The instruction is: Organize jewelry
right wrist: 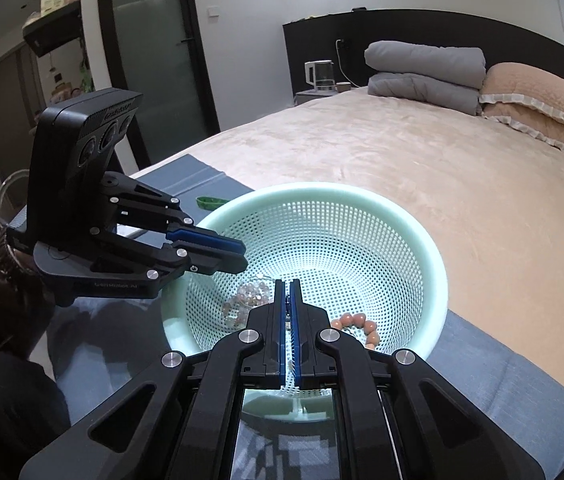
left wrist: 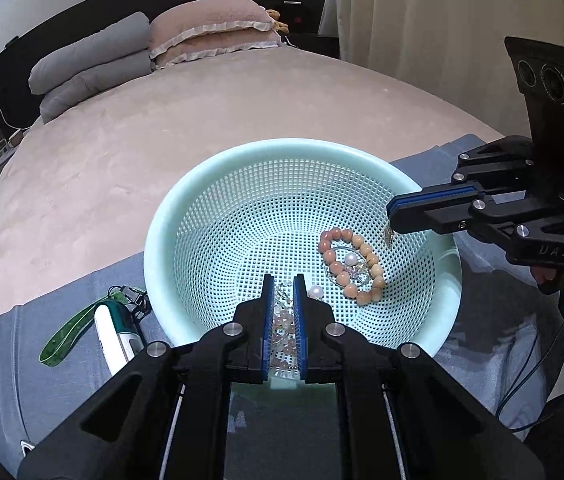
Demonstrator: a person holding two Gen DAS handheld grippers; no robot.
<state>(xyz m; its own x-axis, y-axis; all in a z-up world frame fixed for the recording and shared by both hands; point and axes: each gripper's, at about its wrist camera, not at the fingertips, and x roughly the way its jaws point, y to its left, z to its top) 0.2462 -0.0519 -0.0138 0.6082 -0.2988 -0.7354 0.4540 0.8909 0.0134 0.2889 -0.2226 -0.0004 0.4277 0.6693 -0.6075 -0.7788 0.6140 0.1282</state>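
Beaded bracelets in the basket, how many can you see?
2. The peach bead bracelet lies on the basket floor toward the right gripper; a pale translucent bead bracelet sits between the left gripper fingers. More may be hidden.

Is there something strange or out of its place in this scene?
Yes. The jewelry, including a peach-coloured bead bracelet and a pale translucent bead strand, lies loose in a mint-green perforated plastic colander, a kitchen item, sitting on a bed.
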